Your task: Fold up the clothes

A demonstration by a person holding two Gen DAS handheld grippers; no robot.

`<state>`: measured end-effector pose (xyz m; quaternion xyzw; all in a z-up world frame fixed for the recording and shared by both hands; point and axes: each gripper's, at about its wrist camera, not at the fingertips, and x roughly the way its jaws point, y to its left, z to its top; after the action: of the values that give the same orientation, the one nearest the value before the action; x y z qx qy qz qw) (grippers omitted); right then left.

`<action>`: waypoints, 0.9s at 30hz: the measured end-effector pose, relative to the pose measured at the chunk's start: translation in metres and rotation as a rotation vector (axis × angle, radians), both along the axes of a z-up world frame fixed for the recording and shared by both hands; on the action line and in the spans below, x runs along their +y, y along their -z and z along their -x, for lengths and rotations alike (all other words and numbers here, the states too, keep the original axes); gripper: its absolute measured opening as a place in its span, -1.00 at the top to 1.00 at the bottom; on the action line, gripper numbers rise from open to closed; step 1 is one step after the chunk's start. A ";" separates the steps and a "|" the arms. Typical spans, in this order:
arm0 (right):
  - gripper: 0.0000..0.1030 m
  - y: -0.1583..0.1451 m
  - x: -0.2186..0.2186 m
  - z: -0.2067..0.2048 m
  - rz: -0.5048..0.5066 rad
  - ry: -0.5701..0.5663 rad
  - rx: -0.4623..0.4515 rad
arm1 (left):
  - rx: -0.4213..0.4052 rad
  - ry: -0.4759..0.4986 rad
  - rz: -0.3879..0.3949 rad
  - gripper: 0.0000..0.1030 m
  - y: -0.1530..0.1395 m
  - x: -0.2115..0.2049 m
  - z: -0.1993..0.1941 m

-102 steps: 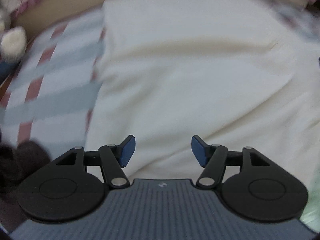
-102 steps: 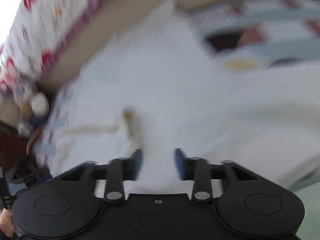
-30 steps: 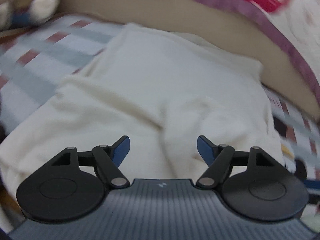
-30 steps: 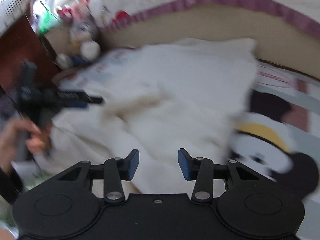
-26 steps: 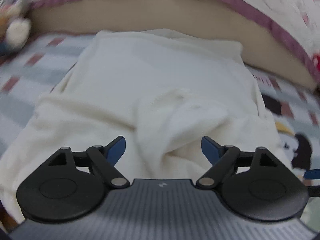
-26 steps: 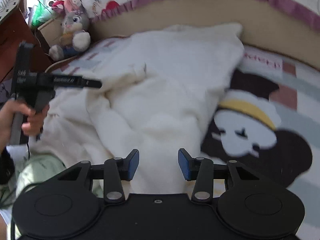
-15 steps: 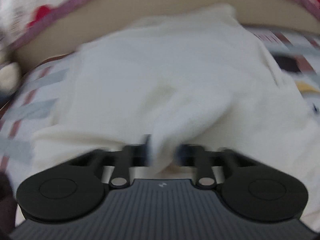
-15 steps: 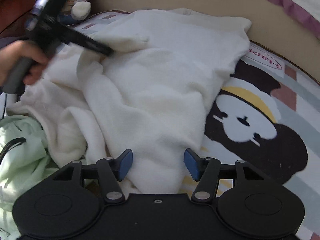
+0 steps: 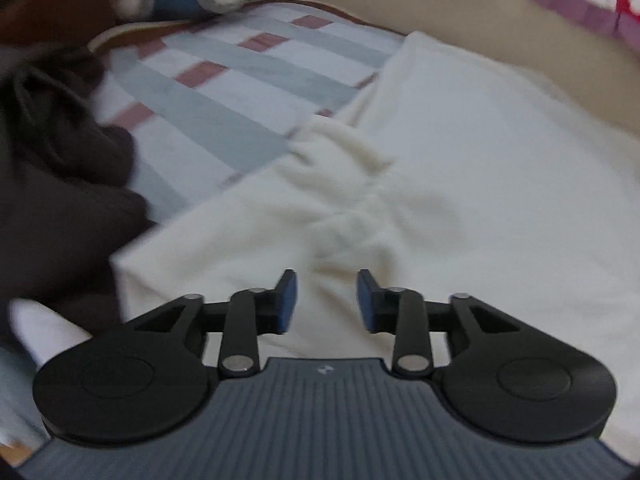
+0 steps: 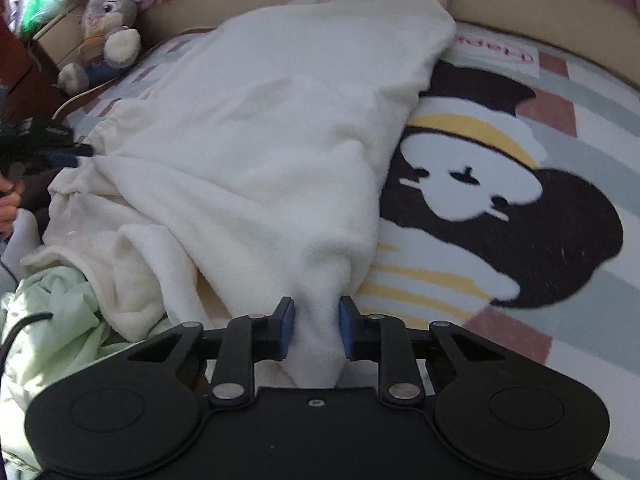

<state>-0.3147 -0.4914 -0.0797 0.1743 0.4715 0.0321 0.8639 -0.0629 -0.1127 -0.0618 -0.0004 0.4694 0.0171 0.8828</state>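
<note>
One cream-white fleece garment point(image 10: 280, 128) lies spread across a patterned bed blanket point(image 10: 560, 280), reaching from 12 o'clock down to 6 o'clock in the right wrist view. The right gripper point(image 10: 314, 330) pinches a bunched fold of its near edge between blue pads. In the left wrist view the left gripper point(image 9: 325, 300) hovers over the same fleece, pads spread with nothing between them; fabric gathers in wrinkles at 12 o'clock from it. A pale green cloth point(image 10: 52, 320) is heaped at 8 o'clock, touching the fleece. A dark brown garment point(image 9: 52, 184) sits at 9 o'clock. A grey plush rabbit point(image 10: 106, 20) rests at 10 o'clock.
</note>
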 end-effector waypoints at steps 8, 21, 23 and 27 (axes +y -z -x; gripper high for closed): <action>0.10 -0.034 -0.008 0.009 -0.195 -0.059 -0.094 | 0.100 0.035 0.090 -0.30 -0.029 0.031 0.028; -0.02 -0.018 0.043 -0.013 -0.094 -0.322 -0.046 | 0.312 0.142 0.280 -0.26 0.005 0.022 0.099; -0.02 -0.011 0.049 -0.017 -0.095 -0.317 -0.060 | 0.349 0.156 0.290 -0.30 0.014 0.017 0.099; -0.02 0.006 0.064 -0.029 -0.055 -0.299 -0.048 | 0.398 0.142 0.282 -0.40 0.034 0.009 0.097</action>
<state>-0.2856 -0.4279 -0.0861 0.1250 0.4706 0.1776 0.8552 -0.1597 -0.1035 -0.0958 -0.0875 0.6305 -0.1109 0.7633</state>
